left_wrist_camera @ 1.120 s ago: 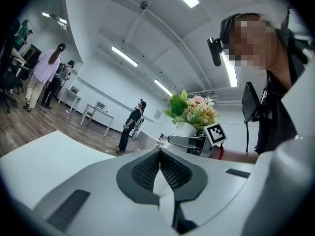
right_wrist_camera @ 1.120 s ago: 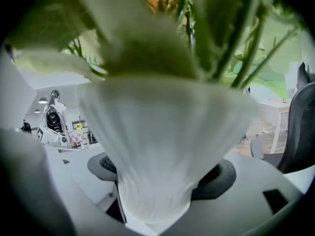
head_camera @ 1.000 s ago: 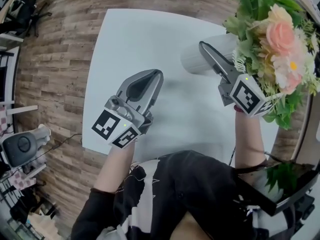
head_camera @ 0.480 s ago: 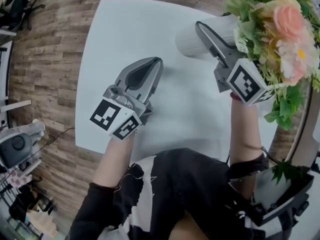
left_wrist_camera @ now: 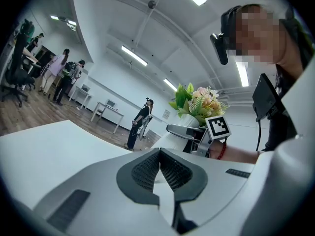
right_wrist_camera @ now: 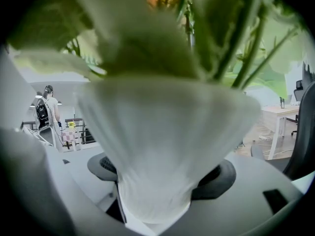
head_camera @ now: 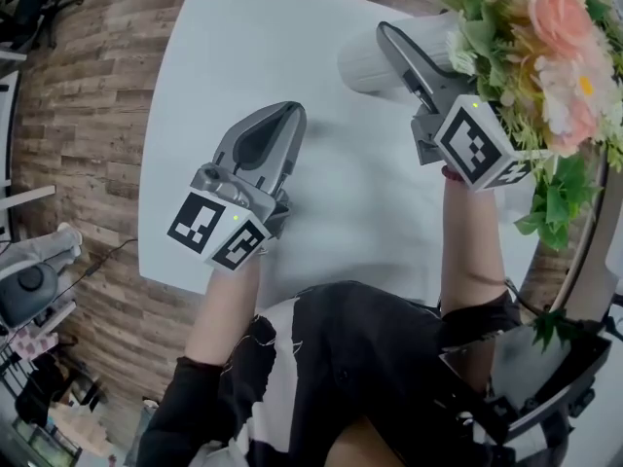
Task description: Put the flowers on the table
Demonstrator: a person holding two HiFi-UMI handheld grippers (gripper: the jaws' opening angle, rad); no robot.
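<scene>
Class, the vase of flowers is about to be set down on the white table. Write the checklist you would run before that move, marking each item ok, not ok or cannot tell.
1. Right gripper jaws closed on the white vase: ok; its own view shows the vase between them.
2. Flowers seated in the vase: ok.
3. Vase roughly upright: ok, judged from the left gripper view.
4. Table bare around the vase: ok, as far as the head view shows.
5. Left gripper out of the way: ok; its jaws are shut on nothing, well apart from the vase.
6. Vase base already touching the table: cannot tell.
</scene>
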